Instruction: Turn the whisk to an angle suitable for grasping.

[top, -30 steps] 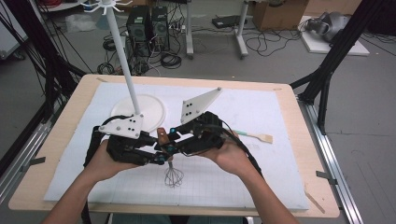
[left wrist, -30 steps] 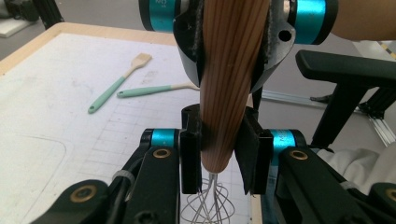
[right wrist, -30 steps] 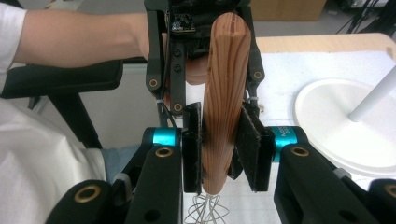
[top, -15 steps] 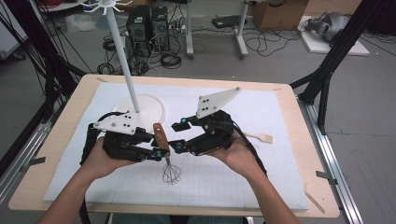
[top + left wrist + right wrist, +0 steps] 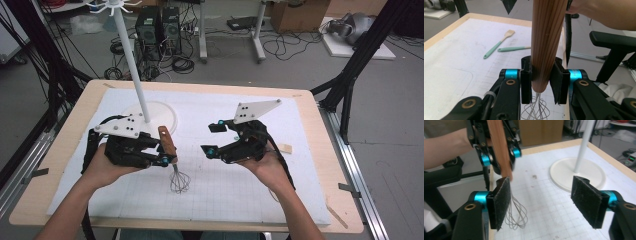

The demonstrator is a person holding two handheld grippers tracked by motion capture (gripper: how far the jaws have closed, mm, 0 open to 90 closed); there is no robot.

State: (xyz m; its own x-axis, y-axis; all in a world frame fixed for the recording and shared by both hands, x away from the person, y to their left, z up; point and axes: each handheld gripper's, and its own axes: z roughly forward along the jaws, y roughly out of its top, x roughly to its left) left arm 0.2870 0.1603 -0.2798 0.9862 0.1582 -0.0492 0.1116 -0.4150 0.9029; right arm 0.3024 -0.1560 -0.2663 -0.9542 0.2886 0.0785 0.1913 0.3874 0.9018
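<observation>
Whisk (image 5: 172,161): round wooden handle, thin wire loops hanging over the white gridded mat (image 5: 225,195)
Left gripper (image 5: 541,85): clamped on the handle
Right gripper (image 5: 546,202): fuzzy black pads just opened wide, nothing between

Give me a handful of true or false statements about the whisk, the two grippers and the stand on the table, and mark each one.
1. The left gripper is shut on the whisk by its wooden handle. True.
2. The whisk's wire end points up. False: the wires hang down towards the white mat, and the handle points up.
3. The right gripper is clamped on the whisk too. False: its jaws have just been opening, stand wide, and hold nothing.
4. A white stand with a round base rises from the mat behind the left gripper. True.
5. Two spatulas with green handles lie on the mat. True.
6. The whisk lies flat on the mat. False: it is held upright above it.
</observation>
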